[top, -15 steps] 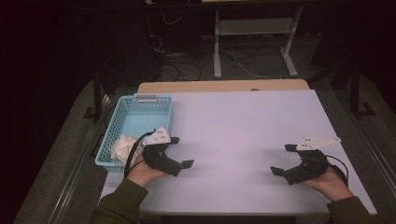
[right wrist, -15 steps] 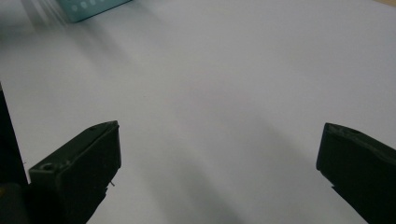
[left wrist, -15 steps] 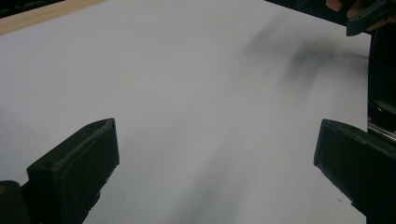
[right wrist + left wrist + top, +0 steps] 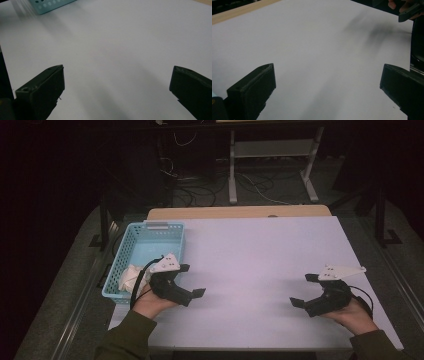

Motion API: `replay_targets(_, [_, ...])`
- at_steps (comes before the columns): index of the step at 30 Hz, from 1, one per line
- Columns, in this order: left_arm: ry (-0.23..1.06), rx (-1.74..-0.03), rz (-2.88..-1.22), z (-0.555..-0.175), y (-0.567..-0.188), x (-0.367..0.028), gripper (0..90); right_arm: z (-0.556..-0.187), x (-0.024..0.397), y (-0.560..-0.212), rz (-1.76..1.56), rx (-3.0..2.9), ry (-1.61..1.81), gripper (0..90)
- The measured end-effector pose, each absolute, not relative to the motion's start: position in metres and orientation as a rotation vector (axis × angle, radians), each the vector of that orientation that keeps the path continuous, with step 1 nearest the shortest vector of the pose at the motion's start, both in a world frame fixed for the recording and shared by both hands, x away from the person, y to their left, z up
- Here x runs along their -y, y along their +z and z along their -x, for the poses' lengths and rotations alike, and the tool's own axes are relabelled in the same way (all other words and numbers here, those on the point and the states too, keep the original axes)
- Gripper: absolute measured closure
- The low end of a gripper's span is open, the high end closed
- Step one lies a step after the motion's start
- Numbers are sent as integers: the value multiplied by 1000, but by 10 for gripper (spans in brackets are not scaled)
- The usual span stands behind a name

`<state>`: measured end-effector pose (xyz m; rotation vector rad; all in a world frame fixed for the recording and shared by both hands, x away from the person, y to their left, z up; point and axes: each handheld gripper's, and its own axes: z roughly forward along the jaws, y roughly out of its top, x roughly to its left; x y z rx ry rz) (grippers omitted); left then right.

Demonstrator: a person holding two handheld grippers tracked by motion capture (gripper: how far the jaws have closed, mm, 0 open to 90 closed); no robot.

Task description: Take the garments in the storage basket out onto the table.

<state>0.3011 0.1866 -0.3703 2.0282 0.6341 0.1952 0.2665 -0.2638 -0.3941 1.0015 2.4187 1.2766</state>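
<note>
Both sets of jaws are spread wide with nothing between them, just bare white desk [image 4: 260, 265] showing in the gap in each gripper view. The left gripper [image 4: 192, 281] sits low over the desk near its left front, held in the person's left hand [image 4: 150, 301], jaws pointing off toward the middle of the desk. The right gripper [image 4: 304, 290] is way over on the other side, near the right front corner, in the right hand [image 4: 352, 312], jaws pointing back toward the centre, so the two kind of face each other, well apart.

Closest thing to the left gripper is a light blue basket [image 4: 131, 240] with perforated walls, standing at the left edge of the desk, just beside the left hand. Its near end holds a crumpled white wad [image 4: 129, 276], could be paper or cloth, can't tell which. The wad is inside the basket and neither gripper is touching it. A corner of that basket [image 4: 48, 5] also peeks in at the top of the right gripper view.

Beyond the desk there's a dark floor with a tangle of cables [image 4: 200, 190] and the legs of a white stand [image 4: 270, 170].
</note>
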Motion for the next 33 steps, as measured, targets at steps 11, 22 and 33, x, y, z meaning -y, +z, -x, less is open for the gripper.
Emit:
replay_targets(11, [210, -633, -2022, -305, -360, -190, 0, -267, 260, -394, -993, -2420, 1272, 0])
replay_targets(22, [221, -644, -2018, -310, -354, -190, 0, -268, 260, -395, -998, -2407, 1278, 0])
replay_targets(33, [236, -665, -2026, -318, -352, -194, 0, -270, 260, -395, -997, -2400, 1279, 0])
